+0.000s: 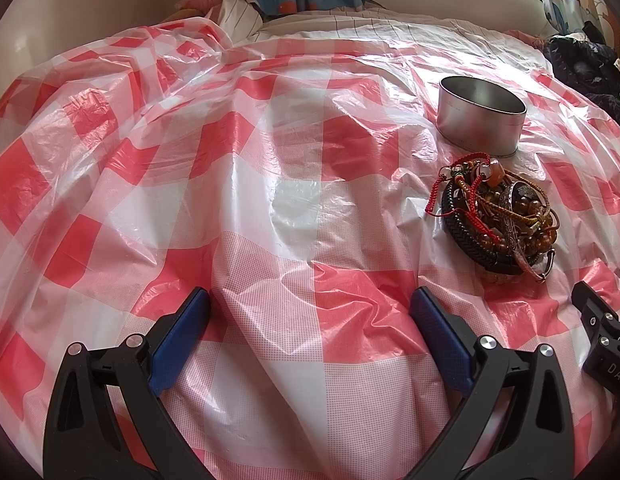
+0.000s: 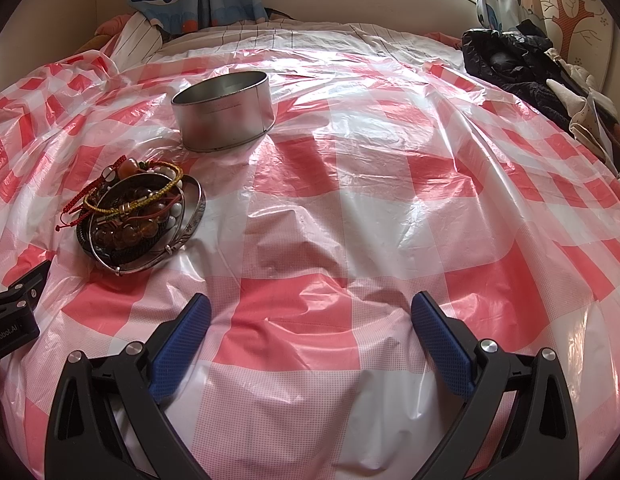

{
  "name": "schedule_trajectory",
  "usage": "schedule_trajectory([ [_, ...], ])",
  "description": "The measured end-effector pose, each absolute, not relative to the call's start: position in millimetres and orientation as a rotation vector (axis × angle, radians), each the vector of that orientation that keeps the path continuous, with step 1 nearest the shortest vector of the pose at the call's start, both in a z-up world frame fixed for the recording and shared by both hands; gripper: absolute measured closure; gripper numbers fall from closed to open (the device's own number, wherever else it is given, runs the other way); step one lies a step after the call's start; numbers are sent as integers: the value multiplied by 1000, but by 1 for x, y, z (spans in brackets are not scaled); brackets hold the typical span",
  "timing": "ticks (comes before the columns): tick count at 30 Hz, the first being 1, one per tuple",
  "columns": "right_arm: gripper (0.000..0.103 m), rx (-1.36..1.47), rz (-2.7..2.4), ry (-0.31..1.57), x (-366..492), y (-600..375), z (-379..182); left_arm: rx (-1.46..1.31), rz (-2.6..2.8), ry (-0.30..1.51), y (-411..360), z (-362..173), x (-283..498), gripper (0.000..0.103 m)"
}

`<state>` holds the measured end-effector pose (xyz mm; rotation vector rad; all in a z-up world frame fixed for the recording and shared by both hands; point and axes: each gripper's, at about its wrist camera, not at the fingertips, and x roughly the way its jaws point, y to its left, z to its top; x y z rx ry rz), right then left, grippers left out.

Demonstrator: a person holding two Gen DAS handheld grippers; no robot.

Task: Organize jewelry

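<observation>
We find the jewelry pile [image 1: 496, 218] heaped just in front of the round metal tin [image 1: 481, 114], near it on the checked plastic sheet [image 1: 270, 200]. Left gripper [image 1: 310, 312] and right gripper [image 2: 310, 316] hover nearer than the tin, both spread wide, gripping nothing.

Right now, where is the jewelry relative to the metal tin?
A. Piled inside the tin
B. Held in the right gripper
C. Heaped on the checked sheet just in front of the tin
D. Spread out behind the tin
C: the jewelry pile lies on the checked sheet in front of the metal tin, and both grippers are open and hold nothing.
</observation>
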<state>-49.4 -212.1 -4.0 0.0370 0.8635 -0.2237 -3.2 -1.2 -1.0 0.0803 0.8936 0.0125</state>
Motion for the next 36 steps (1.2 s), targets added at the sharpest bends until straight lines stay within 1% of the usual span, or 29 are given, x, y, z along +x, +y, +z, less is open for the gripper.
schedule_trajectory([
  [23, 7, 39, -222, 862, -49, -213, -4, 75, 8, 895, -2, 0, -3, 6],
  [26, 7, 39, -221, 862, -49, -213, -4, 55, 1, 854, -1, 9, -6, 6],
  [30, 7, 39, -221, 862, -49, -212, -4, -22, -83, 744, 1, 28, -17, 6],
  [33, 7, 39, -221, 862, -49, -212, -4, -6, -130, 726, -9, 32, -16, 7],
  [35, 7, 39, -221, 862, -49, -213, -4, 7, -195, 728, -17, 34, -15, 12],
  [36, 7, 39, -221, 862, -49, -213, -4, 16, -215, 728, -21, 35, -14, 12],
])
